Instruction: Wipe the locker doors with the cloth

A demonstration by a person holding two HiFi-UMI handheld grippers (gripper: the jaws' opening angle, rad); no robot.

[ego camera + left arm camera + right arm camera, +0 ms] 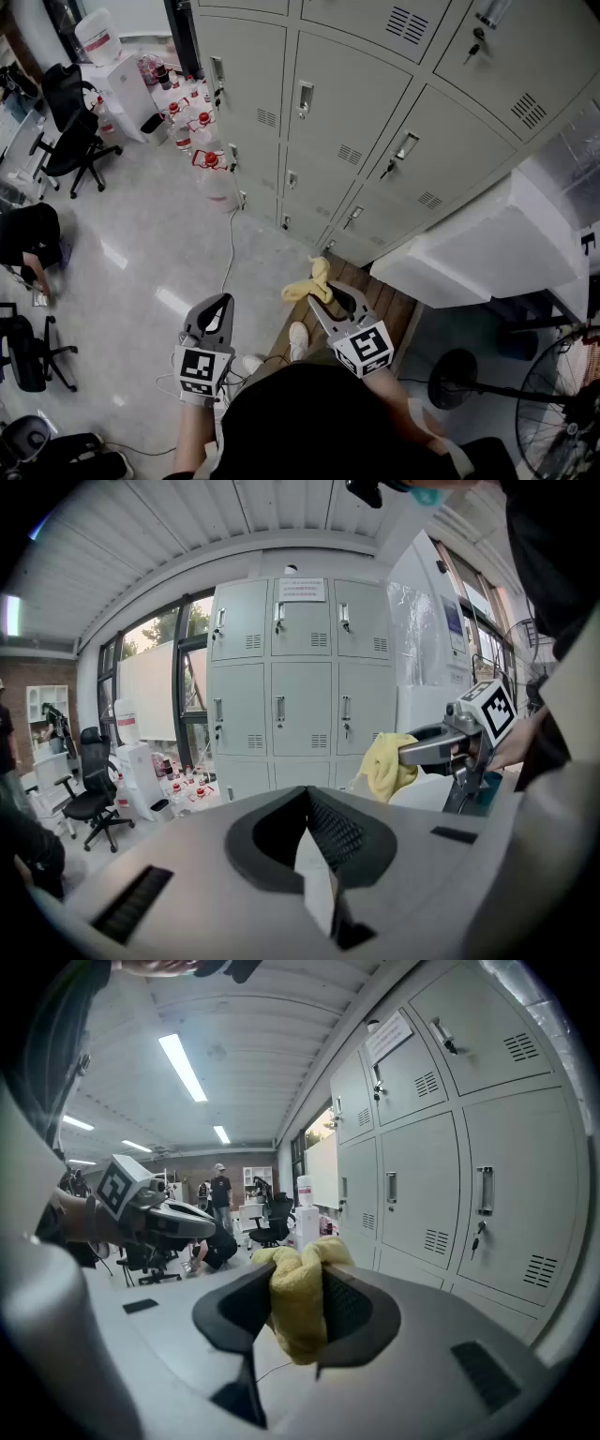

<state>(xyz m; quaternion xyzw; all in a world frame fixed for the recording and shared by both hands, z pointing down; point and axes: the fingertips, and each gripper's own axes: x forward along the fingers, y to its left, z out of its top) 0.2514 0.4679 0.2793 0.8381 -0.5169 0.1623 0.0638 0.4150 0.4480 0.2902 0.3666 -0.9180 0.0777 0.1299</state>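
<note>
Black office chair (71, 131), jugs (217, 186) (red-capped)

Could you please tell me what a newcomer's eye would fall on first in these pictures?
The bright yellow cloth stands out first, bunched in the right gripper in front of the wall of grey locker doors. The left gripper is beside it, shut and empty. Red-capped water bottles cluster on the floor by the lockers, at the head view's upper left.

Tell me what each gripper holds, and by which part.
Right gripper: shut on the cloth, pinched across its bunched middle, with folds sticking out past the tips. Left gripper: shut, holding nothing.
</note>
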